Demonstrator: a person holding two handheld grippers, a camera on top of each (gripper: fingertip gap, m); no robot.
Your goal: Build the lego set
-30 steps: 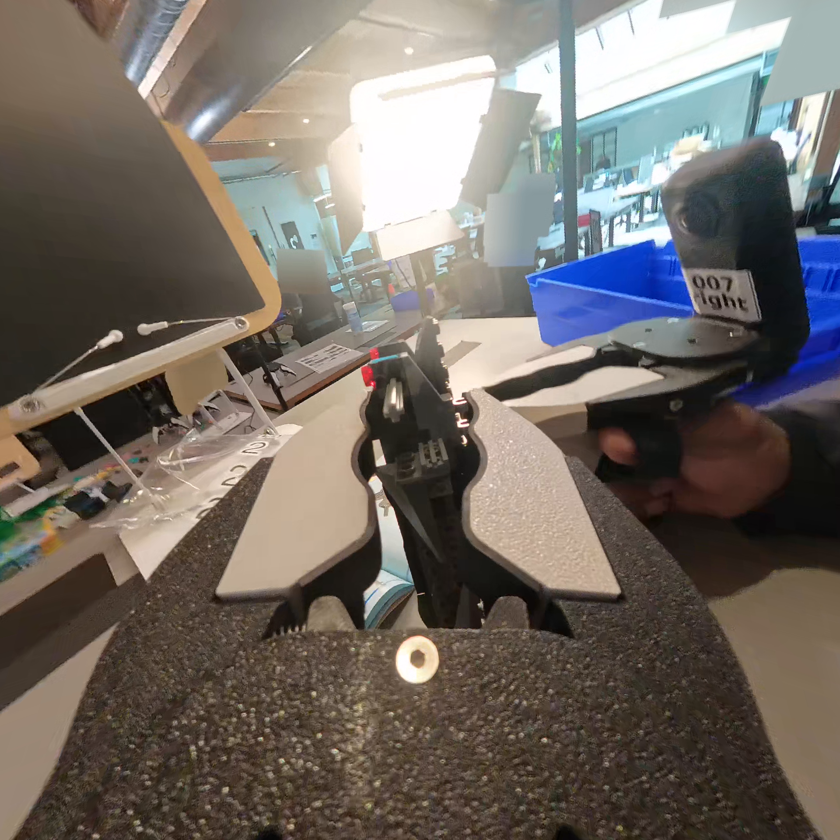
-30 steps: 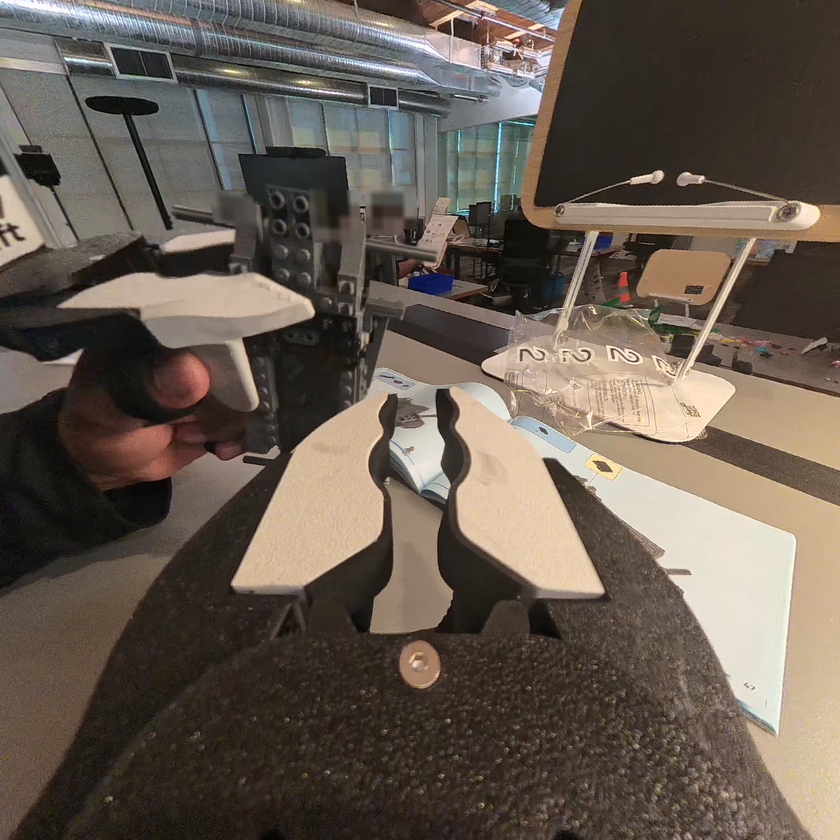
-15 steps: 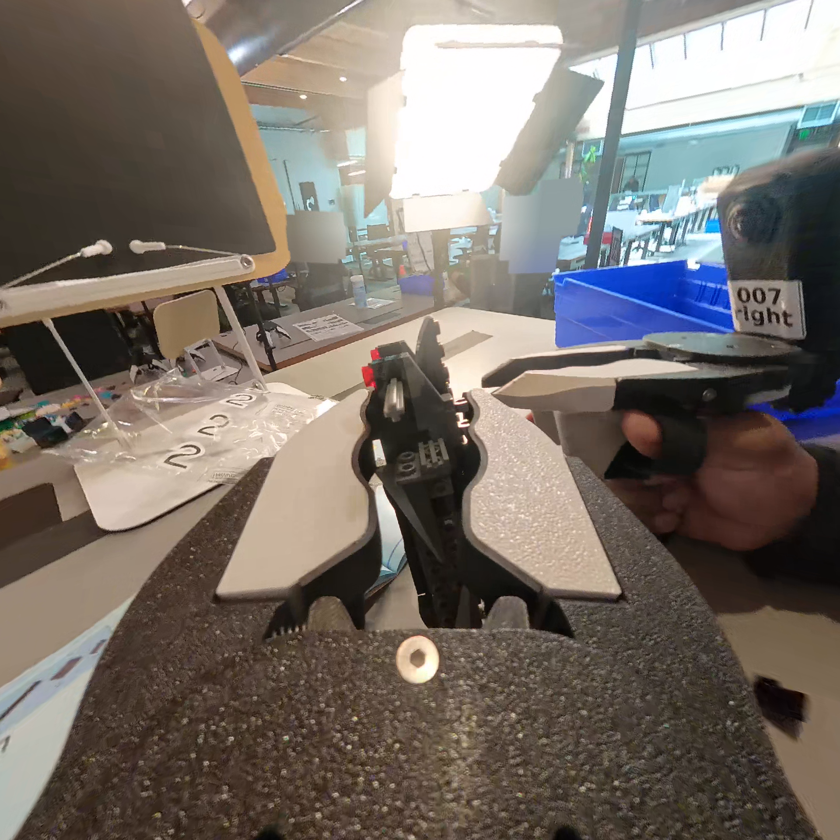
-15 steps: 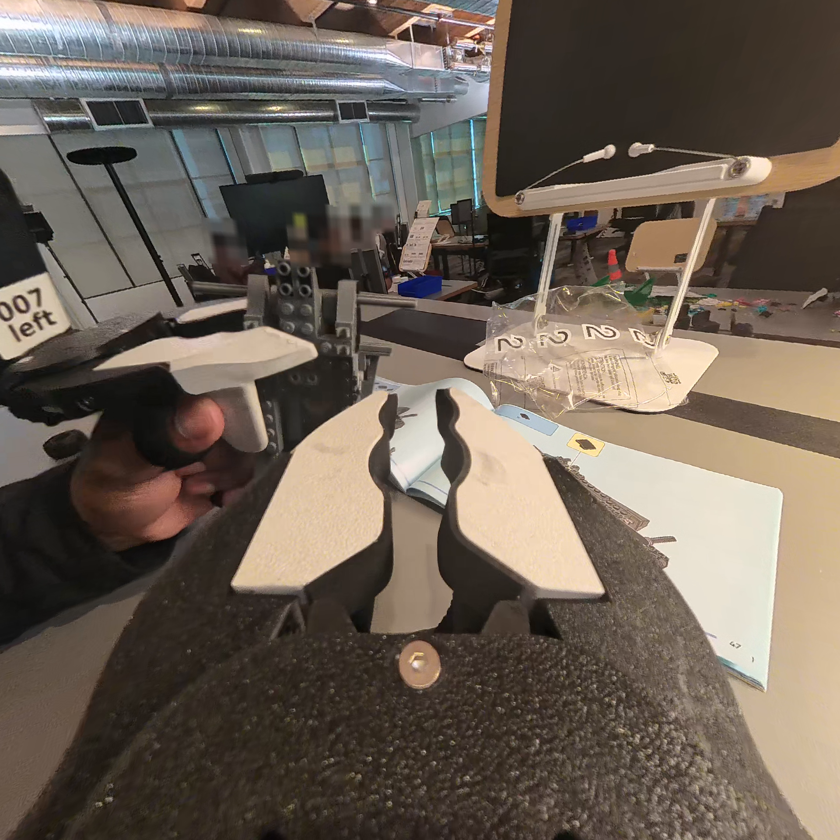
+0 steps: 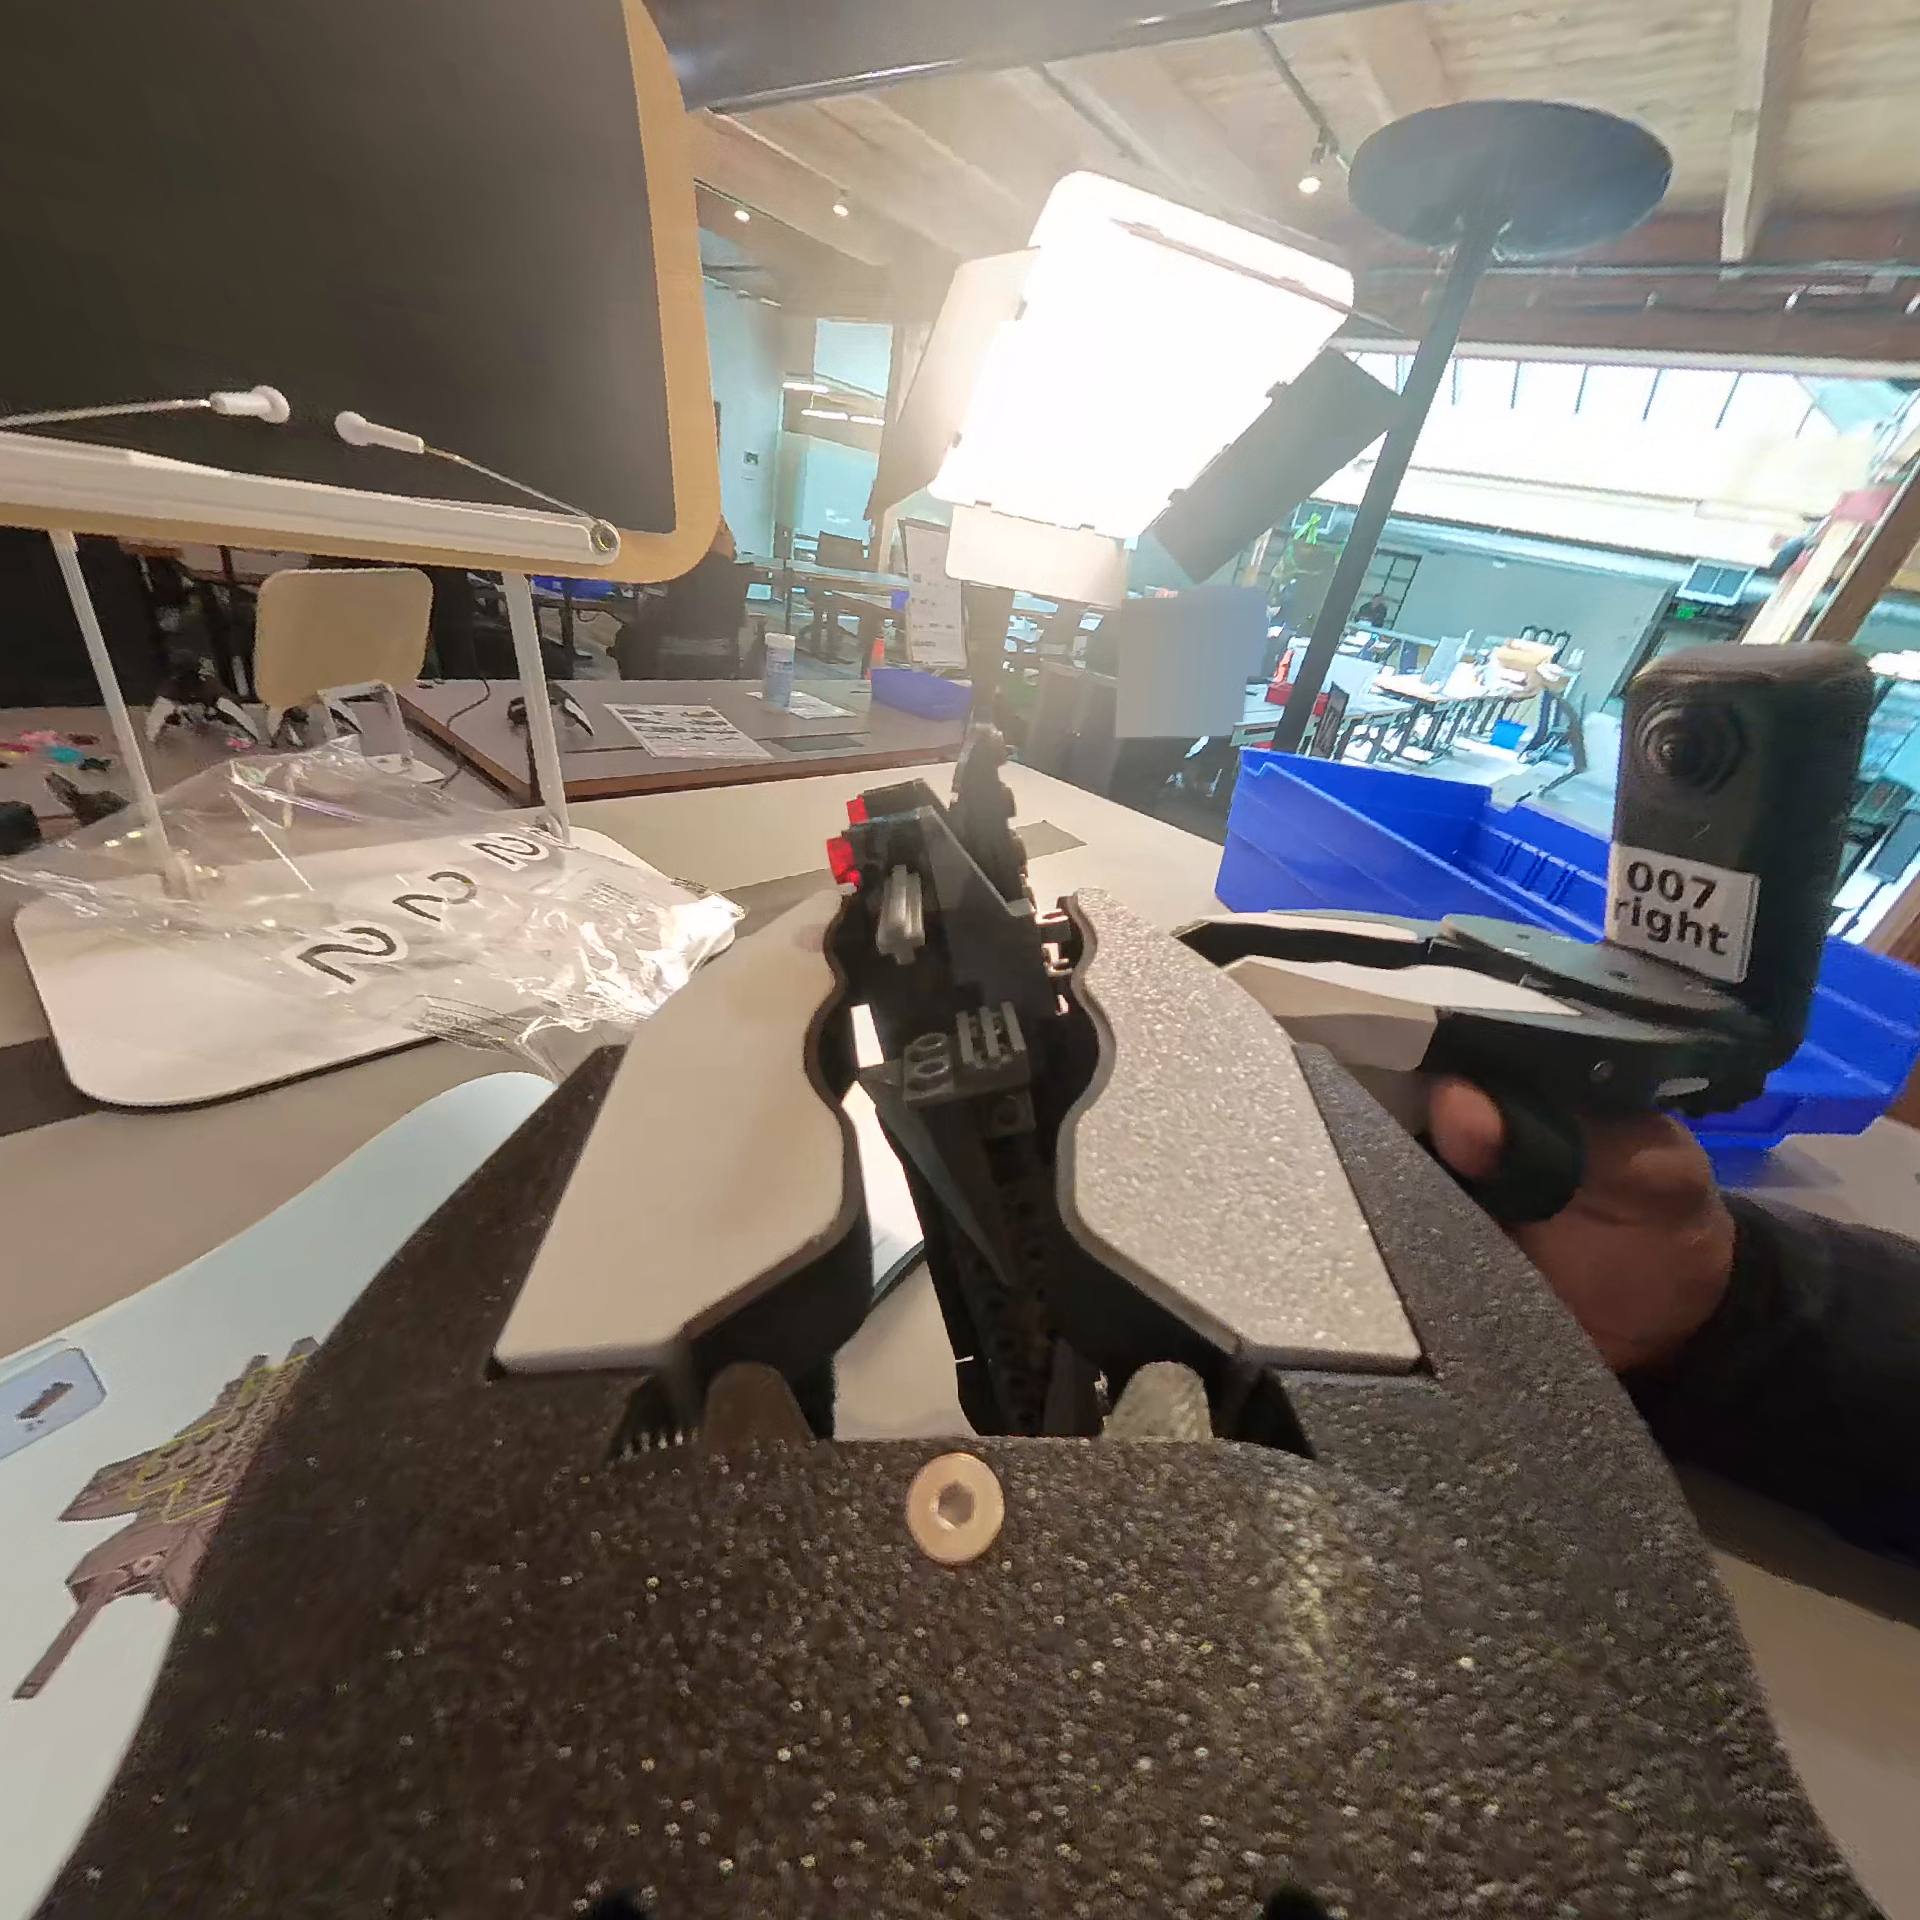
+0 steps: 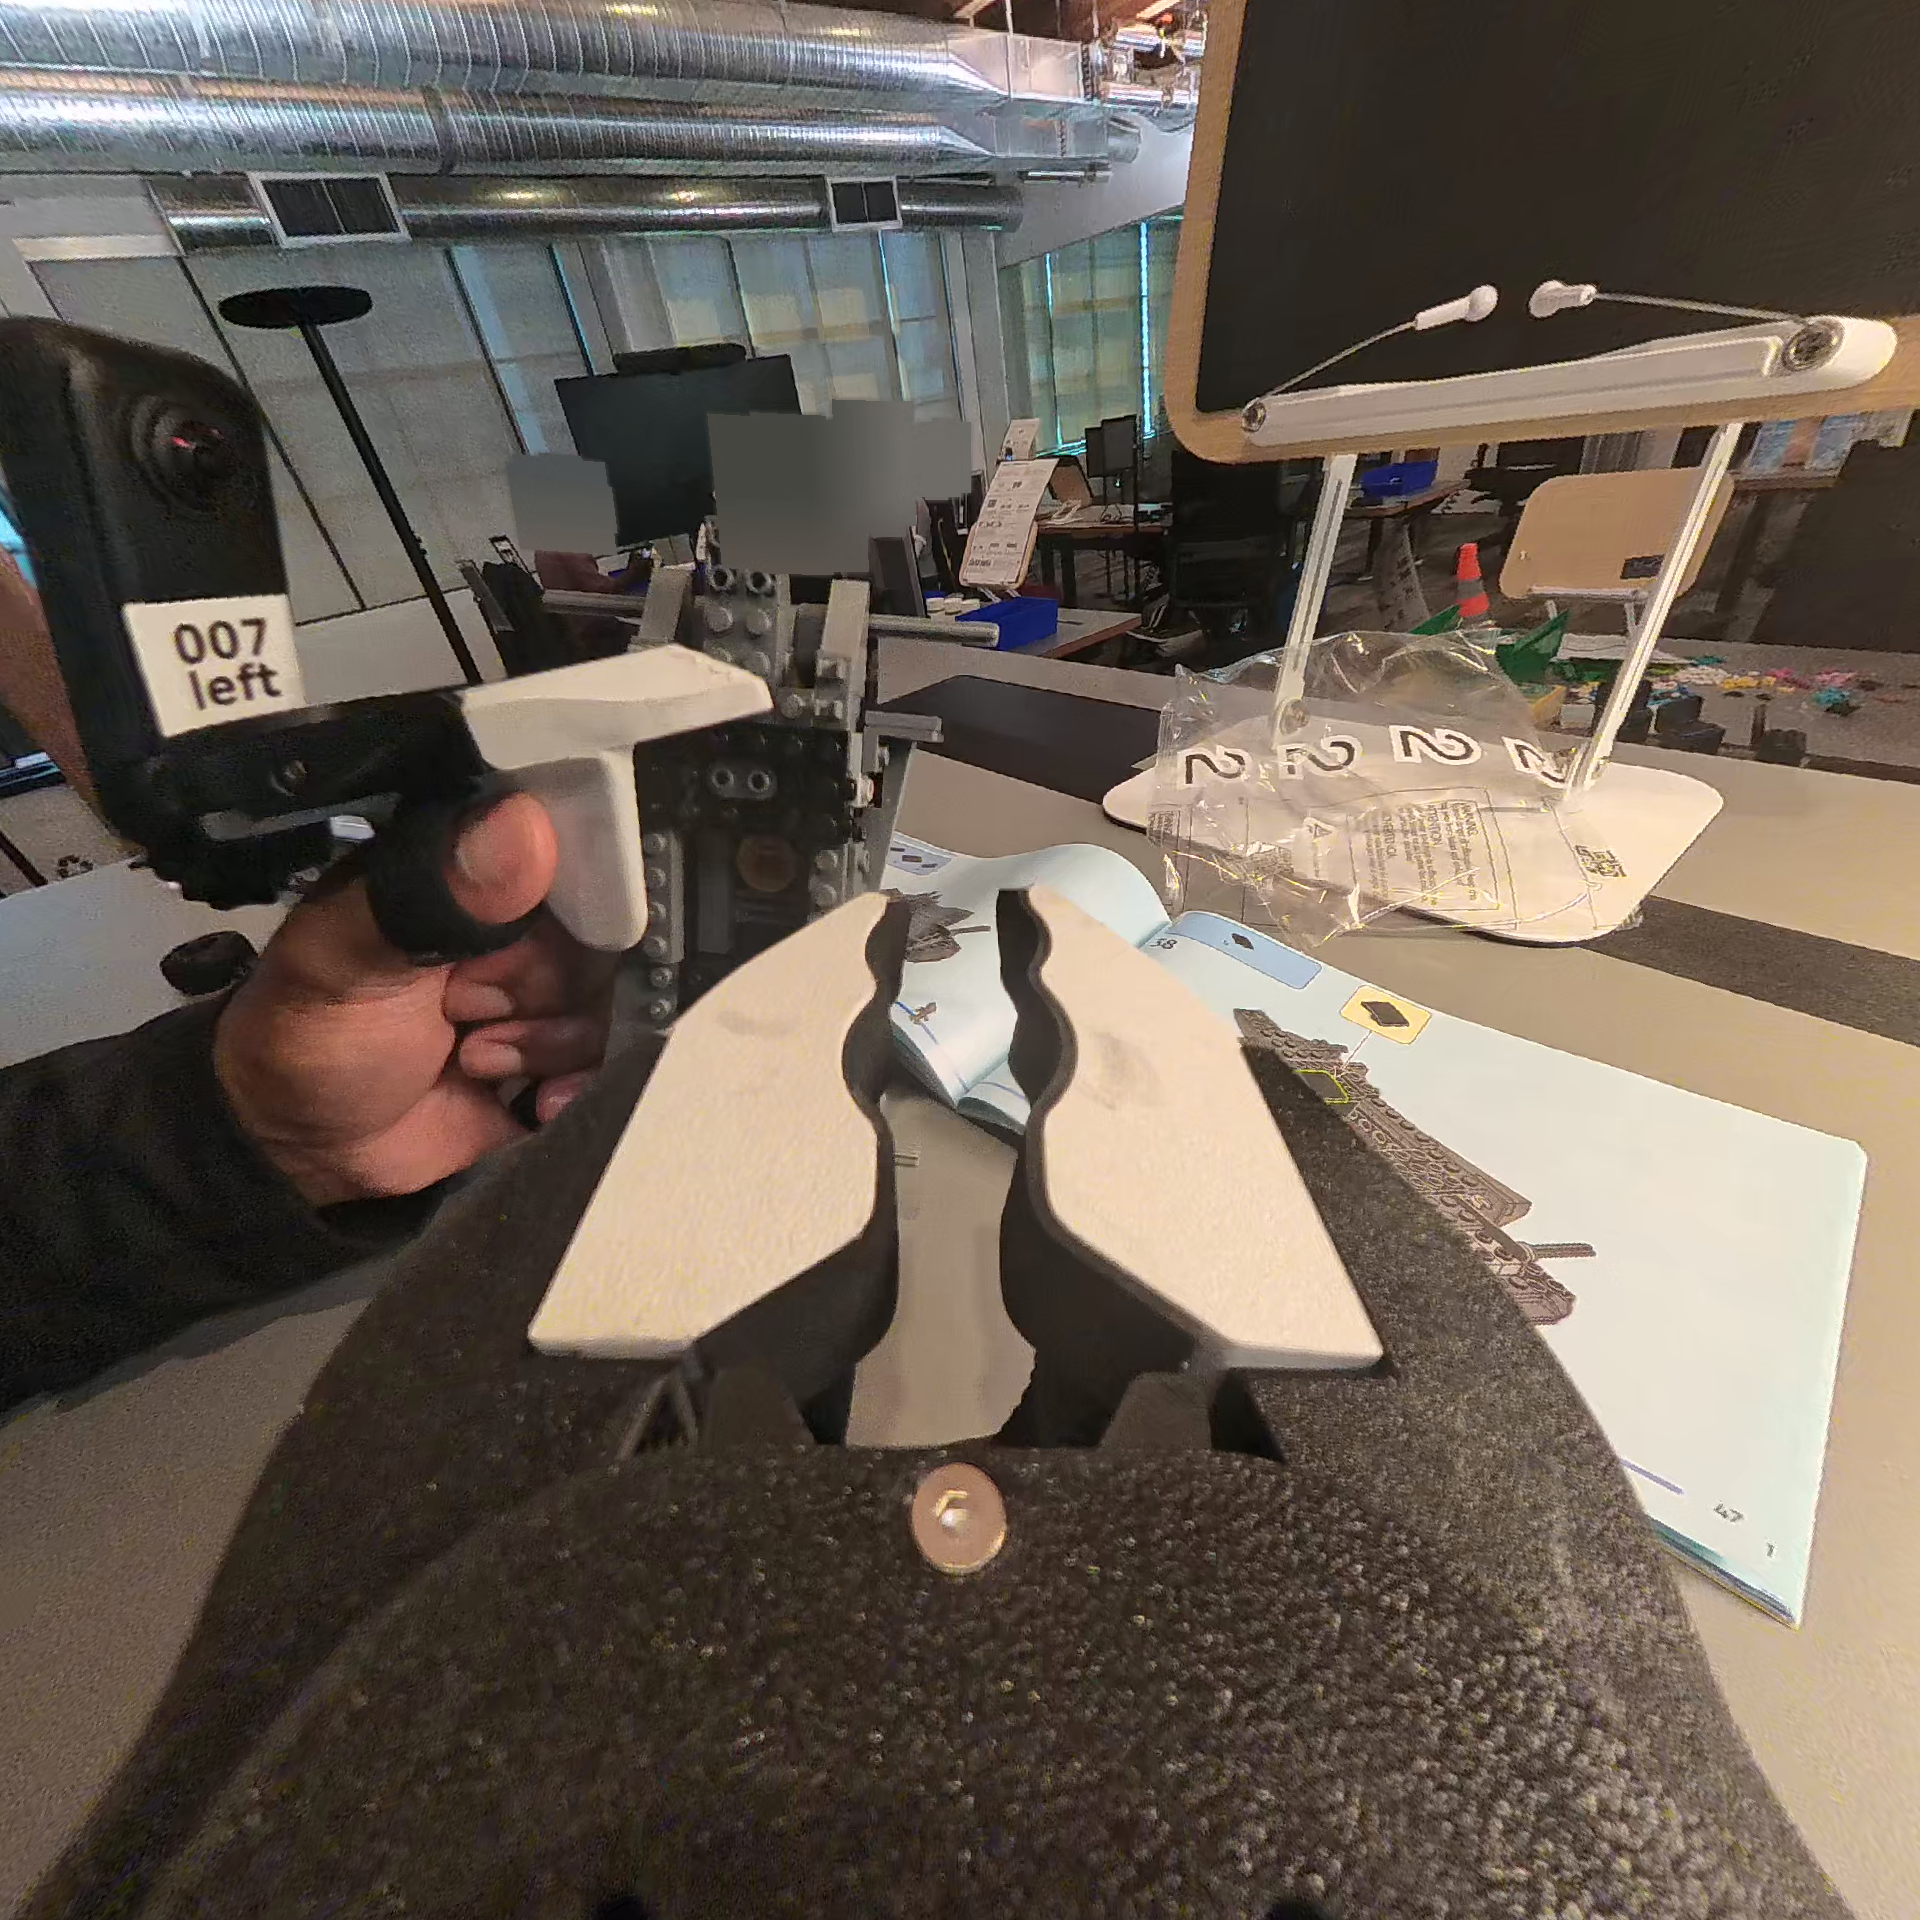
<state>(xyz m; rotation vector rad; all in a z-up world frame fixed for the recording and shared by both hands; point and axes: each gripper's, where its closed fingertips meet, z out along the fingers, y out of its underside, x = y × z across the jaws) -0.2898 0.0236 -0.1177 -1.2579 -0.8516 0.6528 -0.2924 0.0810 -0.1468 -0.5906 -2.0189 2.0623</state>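
Left wrist view: the black-and-grey brick-built model [image 5: 961, 1029] has been kept clamped between the left gripper [image 5: 951, 940] pads, swung rightward off the table, while the right gripper [image 6: 945, 914] is held narrowly parted and empty just beside it

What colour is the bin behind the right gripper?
Blue; the bin shows best in the left wrist view, behind the right gripper.

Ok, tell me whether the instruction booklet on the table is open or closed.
Open. The booklet lies flat on the table, its printed pages facing up, with the left page curling upward from the fold just beyond the right gripper.
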